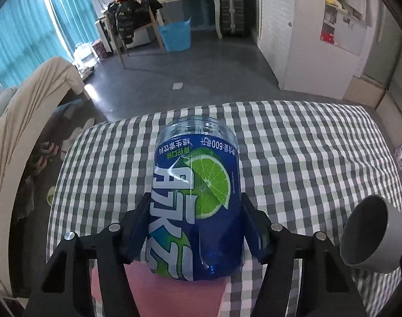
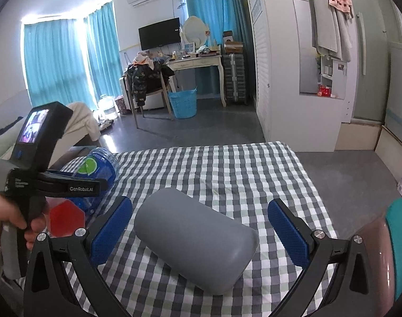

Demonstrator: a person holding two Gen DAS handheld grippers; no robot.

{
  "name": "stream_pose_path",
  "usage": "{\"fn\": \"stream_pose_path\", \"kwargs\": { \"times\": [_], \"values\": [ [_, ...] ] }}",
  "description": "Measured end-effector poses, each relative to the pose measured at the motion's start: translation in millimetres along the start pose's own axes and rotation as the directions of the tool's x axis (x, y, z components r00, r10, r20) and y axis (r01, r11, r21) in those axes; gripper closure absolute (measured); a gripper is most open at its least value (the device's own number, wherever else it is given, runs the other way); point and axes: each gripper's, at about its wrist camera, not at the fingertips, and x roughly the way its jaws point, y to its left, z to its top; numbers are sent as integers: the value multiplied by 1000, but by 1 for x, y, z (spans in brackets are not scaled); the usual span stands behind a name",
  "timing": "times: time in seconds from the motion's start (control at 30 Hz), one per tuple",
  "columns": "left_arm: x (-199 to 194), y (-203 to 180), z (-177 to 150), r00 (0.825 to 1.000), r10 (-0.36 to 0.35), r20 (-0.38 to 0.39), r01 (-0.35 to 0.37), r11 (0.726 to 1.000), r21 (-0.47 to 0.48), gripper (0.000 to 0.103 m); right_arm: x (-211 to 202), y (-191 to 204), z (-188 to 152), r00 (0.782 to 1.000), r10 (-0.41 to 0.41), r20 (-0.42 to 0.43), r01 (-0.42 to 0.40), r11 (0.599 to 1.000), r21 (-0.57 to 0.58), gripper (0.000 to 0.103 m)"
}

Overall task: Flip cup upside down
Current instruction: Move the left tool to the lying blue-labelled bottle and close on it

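Note:
A grey cup [image 2: 193,240] lies on its side on the checked tablecloth [image 2: 240,174]. My right gripper [image 2: 201,206] is open, its blue pads [image 2: 111,232] wide on either side of the cup and clear of it. In the left wrist view the cup [image 1: 369,235] is at the right edge, its open mouth turned towards the camera. My left gripper [image 1: 195,203] is shut on a blue bottle [image 1: 198,198] with a lime label, held above the cloth with its pink cap end nearest the camera. The right wrist view shows that bottle [image 2: 100,166] at the left, with a hand on the gripper's handle.
A pink and teal object [image 2: 396,251] stands at the right edge. The table's far edge [image 2: 214,146] drops to a grey floor. A bed with a beige cover [image 1: 29,100] lies to the left. A chair [image 2: 148,84] and a blue basket [image 2: 182,103] stand far back.

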Motion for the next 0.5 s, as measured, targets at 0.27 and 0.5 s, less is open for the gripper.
{"fn": "stream_pose_path", "kwargs": {
  "times": [0.27,0.5],
  "values": [
    [-45,-10,3,995,-60,78,62,998,-20,40,-17,-5,3,1000,1,23,-1,1000,8,0],
    [-118,-24,-21,981,-127,150,126,992,15,40,-69,-11,8,995,-17,94,14,1000,24,0]
  ]
}}
